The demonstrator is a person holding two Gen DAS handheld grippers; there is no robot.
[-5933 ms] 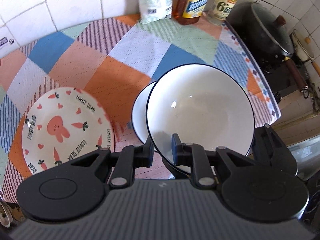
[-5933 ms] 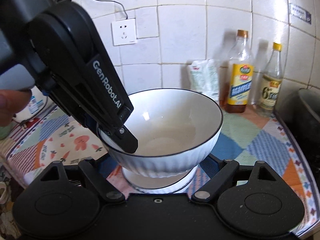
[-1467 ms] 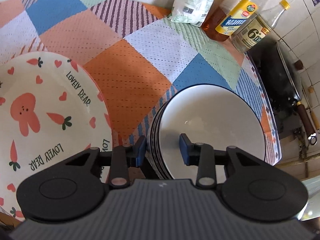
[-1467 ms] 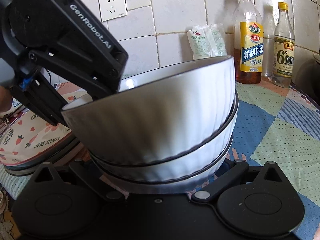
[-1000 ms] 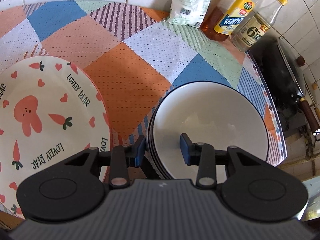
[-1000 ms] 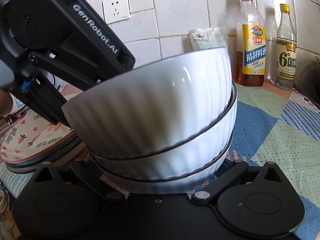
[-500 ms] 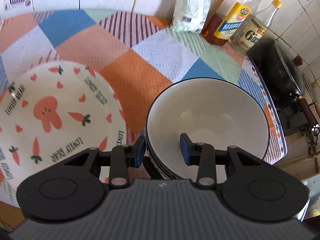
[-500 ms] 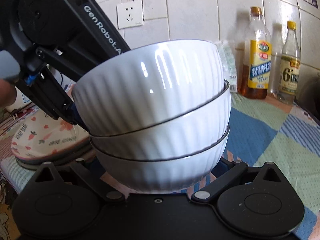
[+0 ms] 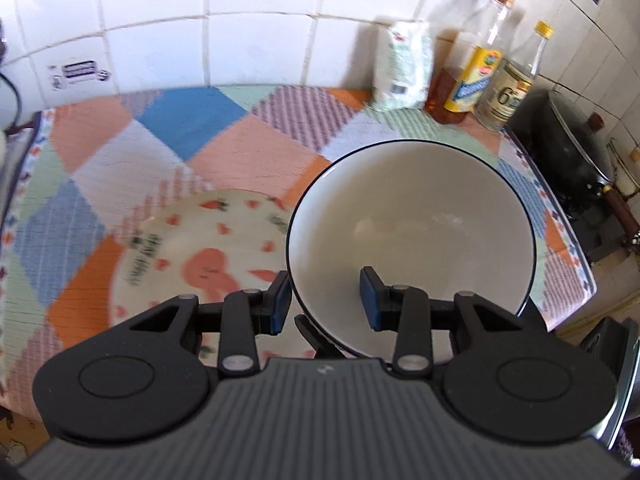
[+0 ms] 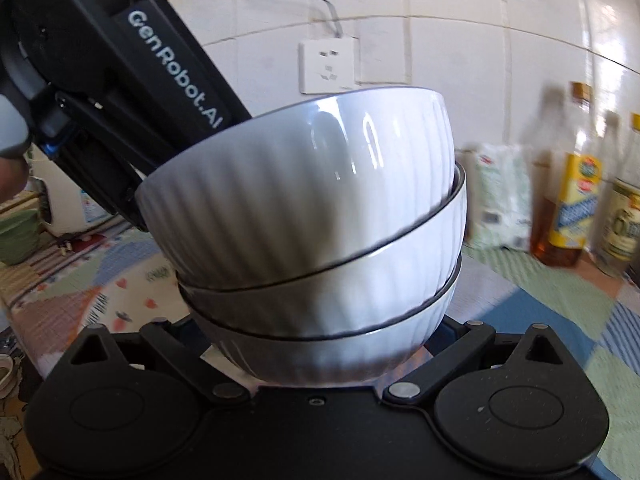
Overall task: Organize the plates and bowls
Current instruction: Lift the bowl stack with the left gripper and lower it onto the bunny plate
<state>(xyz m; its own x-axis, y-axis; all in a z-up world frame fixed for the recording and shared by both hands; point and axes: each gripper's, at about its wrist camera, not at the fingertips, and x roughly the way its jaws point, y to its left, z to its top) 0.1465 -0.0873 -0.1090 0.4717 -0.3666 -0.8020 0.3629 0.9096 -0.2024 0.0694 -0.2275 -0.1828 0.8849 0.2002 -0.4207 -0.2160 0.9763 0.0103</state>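
Bowls point(image 10: 312, 240) — three nested, left fingers point(image 9: 276, 304) pinching the rim, right fingers' state hidden — next need setting down level.

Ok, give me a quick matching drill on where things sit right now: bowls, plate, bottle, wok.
1 white bowl stack
2 rabbit plate
3 yellow-label bottle
4 black wok

A flat on the patchwork cloth
B rim between the left fingers
C past the cloth's right edge
D by the tiled wall

Pairs: 1-B, 2-A, 3-D, 4-C
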